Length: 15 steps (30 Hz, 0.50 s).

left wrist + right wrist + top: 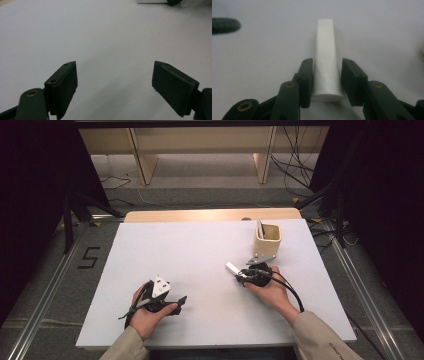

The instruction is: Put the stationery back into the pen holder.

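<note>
A white tube [325, 57] lies flat on the white table sheet [200, 250], its cap end toward me. My right gripper [327, 62] straddles the cap end, one black jaw on each side. The left pad [308, 75] sits against the tube and a thin gap shows at the right pad [349, 77]. In the high view the tube [232, 268] pokes out to the left of the right gripper [245, 274]. My left gripper [113, 85] rests low over bare sheet with its jaws wide apart and nothing between them; from above, the left gripper [180, 302] is at the front left.
A beige square cup [267, 240] stands just behind the right gripper with a slim grey item leaning inside. The sheet's front edge runs just behind both forearms. Shelving legs and cables lie on the floor beyond the table.
</note>
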Each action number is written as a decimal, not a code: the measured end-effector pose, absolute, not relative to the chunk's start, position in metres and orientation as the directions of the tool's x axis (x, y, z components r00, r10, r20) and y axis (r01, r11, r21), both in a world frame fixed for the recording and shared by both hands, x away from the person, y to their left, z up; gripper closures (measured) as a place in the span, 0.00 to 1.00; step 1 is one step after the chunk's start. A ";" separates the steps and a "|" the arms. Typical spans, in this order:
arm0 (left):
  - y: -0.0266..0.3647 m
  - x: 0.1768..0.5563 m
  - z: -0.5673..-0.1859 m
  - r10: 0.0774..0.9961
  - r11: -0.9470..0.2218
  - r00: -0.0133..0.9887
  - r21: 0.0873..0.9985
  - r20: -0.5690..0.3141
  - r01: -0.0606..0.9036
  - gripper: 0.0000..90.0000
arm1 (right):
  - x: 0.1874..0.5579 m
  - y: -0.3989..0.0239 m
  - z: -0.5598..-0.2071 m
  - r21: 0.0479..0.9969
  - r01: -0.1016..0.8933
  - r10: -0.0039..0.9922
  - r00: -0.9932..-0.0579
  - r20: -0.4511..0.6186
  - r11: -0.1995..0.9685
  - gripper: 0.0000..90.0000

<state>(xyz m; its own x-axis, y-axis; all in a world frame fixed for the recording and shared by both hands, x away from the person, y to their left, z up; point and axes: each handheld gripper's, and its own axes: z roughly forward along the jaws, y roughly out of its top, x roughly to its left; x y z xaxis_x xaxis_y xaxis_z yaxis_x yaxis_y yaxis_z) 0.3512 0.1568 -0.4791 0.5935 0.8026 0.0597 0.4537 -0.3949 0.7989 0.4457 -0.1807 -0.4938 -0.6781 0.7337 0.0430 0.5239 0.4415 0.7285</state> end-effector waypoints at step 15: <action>0.156 0.351 -0.480 0.803 -0.394 0.594 0.799 0.057 0.455 0.23 | 0.446 -0.180 -0.494 0.730 0.515 0.734 -0.678 0.026 0.450 0.73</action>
<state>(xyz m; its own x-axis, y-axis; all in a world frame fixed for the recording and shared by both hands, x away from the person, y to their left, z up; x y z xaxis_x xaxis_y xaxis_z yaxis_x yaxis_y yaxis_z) 0.3514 0.1564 -0.4795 0.5938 0.8026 0.0574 0.4549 -0.3937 0.7988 0.4455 -0.1804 -0.4941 -0.6782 0.7344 0.0261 0.5150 0.4497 0.7298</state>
